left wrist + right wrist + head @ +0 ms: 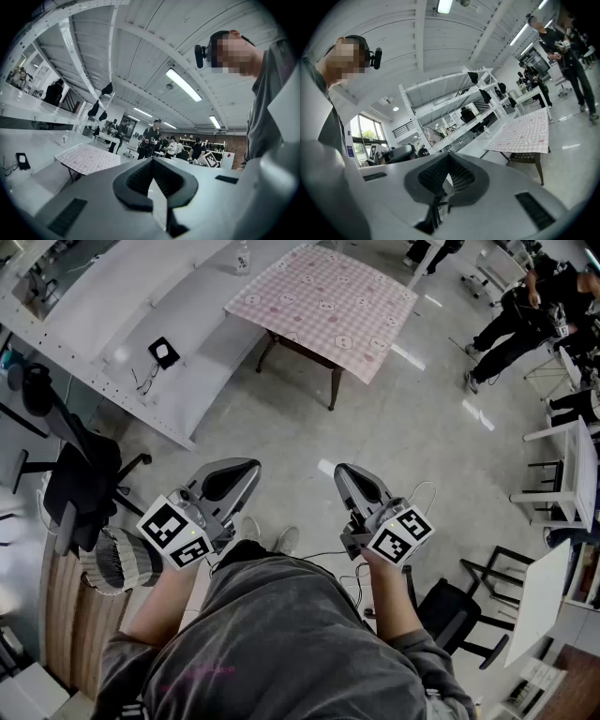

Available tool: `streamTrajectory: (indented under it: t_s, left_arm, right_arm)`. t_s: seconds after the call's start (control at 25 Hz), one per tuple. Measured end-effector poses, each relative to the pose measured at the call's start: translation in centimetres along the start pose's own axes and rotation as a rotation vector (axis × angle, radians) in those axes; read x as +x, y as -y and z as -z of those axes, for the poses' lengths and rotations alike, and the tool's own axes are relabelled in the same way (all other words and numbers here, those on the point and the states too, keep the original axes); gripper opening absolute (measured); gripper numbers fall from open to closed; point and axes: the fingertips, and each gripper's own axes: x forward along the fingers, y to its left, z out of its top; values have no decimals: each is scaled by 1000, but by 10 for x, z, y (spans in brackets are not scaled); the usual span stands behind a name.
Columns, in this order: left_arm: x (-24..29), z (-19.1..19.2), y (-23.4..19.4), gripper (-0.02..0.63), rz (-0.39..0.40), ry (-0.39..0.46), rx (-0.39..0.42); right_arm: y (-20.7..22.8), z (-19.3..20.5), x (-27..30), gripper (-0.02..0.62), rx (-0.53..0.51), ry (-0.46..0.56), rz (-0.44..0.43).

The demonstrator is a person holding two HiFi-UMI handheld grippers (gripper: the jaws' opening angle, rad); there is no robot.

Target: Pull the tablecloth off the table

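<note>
Polished grey floor (394,442) is recorded across an open workshop, with a long white bench (141,320) along the left side and a black office chair (84,474) beside it. Several people (525,315) are noted at the far right.

The tablecloth (323,298), pink checked, is found spread flat over a small dark-legged counter (333,385) at the far end of the floor, with its edges hanging over the sides. It is also seen ahead in the left gripper view (86,158) and in the right gripper view (525,131). It is well apart from both tools.

The left hand-held gripper (246,468) is held close to the person's body, above the floor. Its jaws are observed brought together at the tips, with nothing between them (152,161). The right hand-held gripper (343,471) is held likewise alongside it, jaws closed tip to tip and empty (449,157). Neither tool is in contact with the cloth or the counter.
</note>
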Motion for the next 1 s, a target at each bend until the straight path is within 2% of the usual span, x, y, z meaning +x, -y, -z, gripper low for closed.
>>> streamTrajectory:
  t_s: [0.4, 0.68, 1.0]
  left_arm:
    - [8, 3, 3, -2, -14, 20, 5]
    - [28, 7, 1, -2, -17, 19, -5]
    - [50, 6, -34, -3, -13, 16, -15]
  right_arm:
    - [-2, -9, -6, 2, -44, 8, -25]
    - [16, -15, -7, 2, -38, -2, -31]
    - [44, -19, 21, 3, -19, -7, -25]
